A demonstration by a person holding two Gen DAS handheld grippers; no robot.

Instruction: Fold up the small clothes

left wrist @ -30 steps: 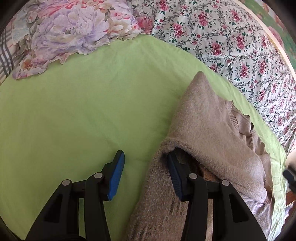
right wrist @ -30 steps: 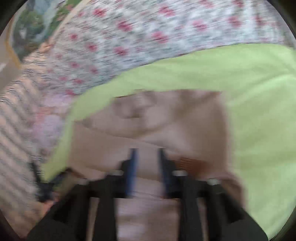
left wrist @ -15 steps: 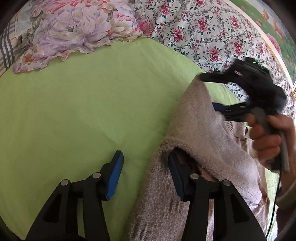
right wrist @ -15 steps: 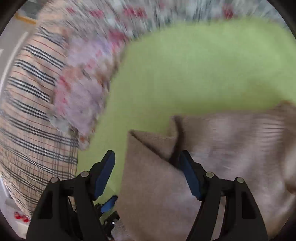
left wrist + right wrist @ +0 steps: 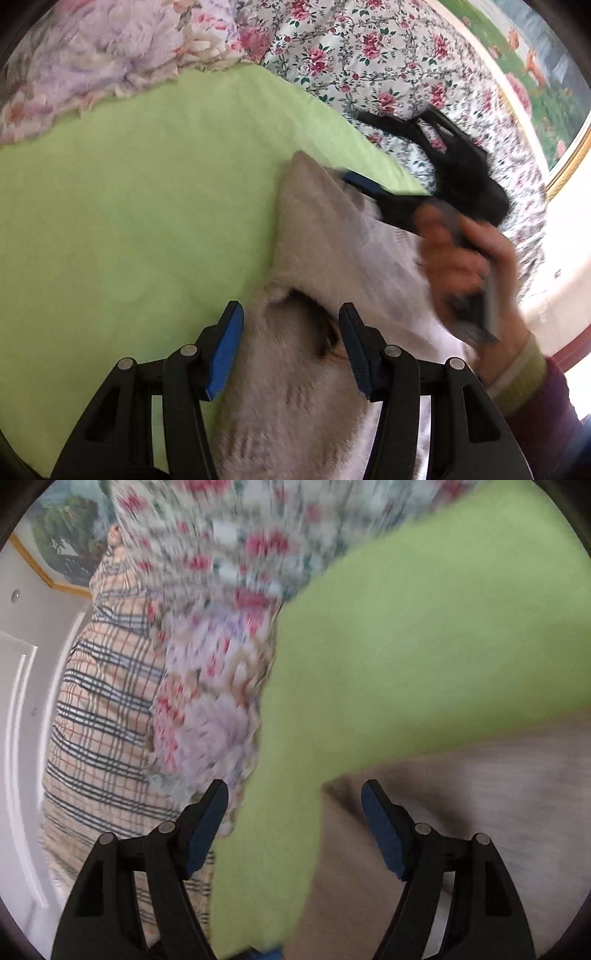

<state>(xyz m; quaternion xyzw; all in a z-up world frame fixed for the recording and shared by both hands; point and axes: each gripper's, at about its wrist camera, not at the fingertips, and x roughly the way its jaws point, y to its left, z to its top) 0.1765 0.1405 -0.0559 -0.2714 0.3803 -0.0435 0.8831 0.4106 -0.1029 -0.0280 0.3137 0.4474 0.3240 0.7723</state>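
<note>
A beige knitted sweater [image 5: 325, 251] lies partly folded on a light green sheet [image 5: 147, 206]. My left gripper [image 5: 291, 347] is open, its blue pads on either side of a fold of the sweater near the camera. My right gripper [image 5: 354, 177] shows in the left wrist view, held by a hand, open at the sweater's far corner. In the blurred right wrist view the right gripper [image 5: 295, 827] is open over the sheet [image 5: 406, 657], with the sweater's corner [image 5: 424, 830] by its right finger.
A purple floral pillow [image 5: 110, 55] lies at the far left and a rose-patterned bedspread [image 5: 369, 55] behind the sheet. A plaid cloth [image 5: 99, 720] lies left in the right wrist view. A framed picture [image 5: 535, 74] is at the far right.
My left gripper has shifted right so the sweater fold sits between its fingers. My right gripper has moved along the sweater's far corner and stays open; its view is swinging.
</note>
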